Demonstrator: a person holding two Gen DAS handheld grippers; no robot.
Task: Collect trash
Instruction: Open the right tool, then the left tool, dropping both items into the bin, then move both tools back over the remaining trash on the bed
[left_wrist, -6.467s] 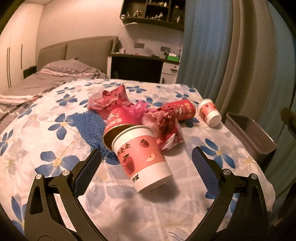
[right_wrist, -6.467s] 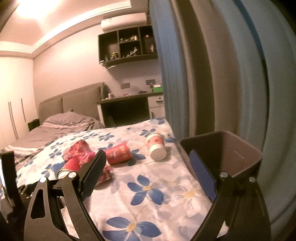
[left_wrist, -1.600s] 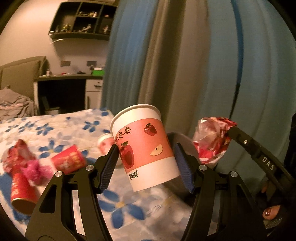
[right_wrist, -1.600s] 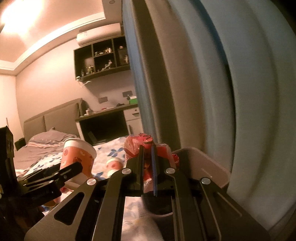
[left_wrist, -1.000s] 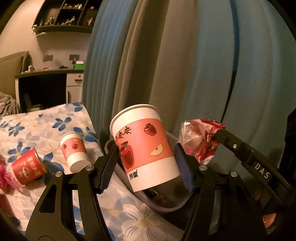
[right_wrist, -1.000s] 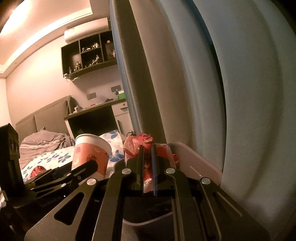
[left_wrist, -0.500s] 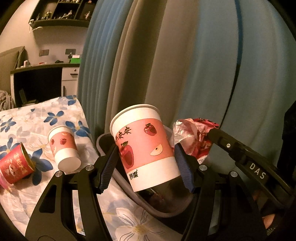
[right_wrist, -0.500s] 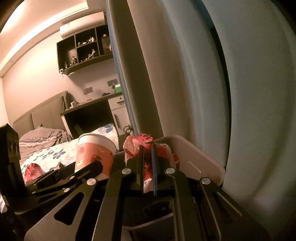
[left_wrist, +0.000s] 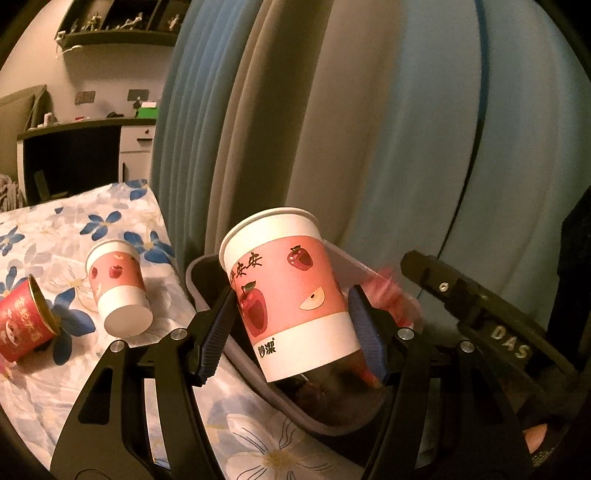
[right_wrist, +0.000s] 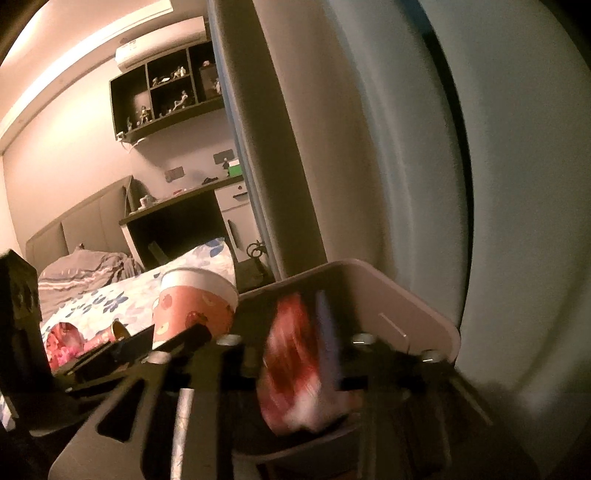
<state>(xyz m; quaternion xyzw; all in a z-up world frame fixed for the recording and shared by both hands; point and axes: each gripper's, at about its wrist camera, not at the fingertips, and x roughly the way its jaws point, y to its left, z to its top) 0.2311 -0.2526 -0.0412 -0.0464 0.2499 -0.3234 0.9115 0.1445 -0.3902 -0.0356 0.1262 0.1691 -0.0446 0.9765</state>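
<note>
The left wrist view shows the left gripper (left_wrist: 295, 325) pinching 1 paper cup (left_wrist: 291, 306), its 2 blue pads pressed on the cup's sides. The cup is tilted, mouth toward 11 o'clock, and hangs over the near rim of the grey bin (left_wrist: 236, 354). The same view alone shows what lies on the flowered bedspread (left_wrist: 122, 229): 1 more paper cup (left_wrist: 118, 288) on its side at 9 o'clock, base toward the camera, and 1 red cup (left_wrist: 26, 325) just beside it at the left edge, open mouth facing right. At 3 o'clock part of the right gripper's black arm crosses in front of the curtain (left_wrist: 369, 129), and a red blur shows by the bin's far rim.

The right wrist view alone shows the right gripper (right_wrist: 280, 350) from behind. Its jaws have just been opening, and the red wrapper (right_wrist: 295, 362) sits blurred between them, over the open bin (right_wrist: 402, 310); whether the pads still touch it I cannot tell. At 9 o'clock the held paper cup (right_wrist: 192, 306) appears again, with more red wrappers (right_wrist: 62, 343) on the bed beyond it. Only this view shows the wall shelf (right_wrist: 166, 99) and the desk (right_wrist: 184, 218).

Count: 2 paper cups, 1 red cup, 1 bin, 2 grippers.
</note>
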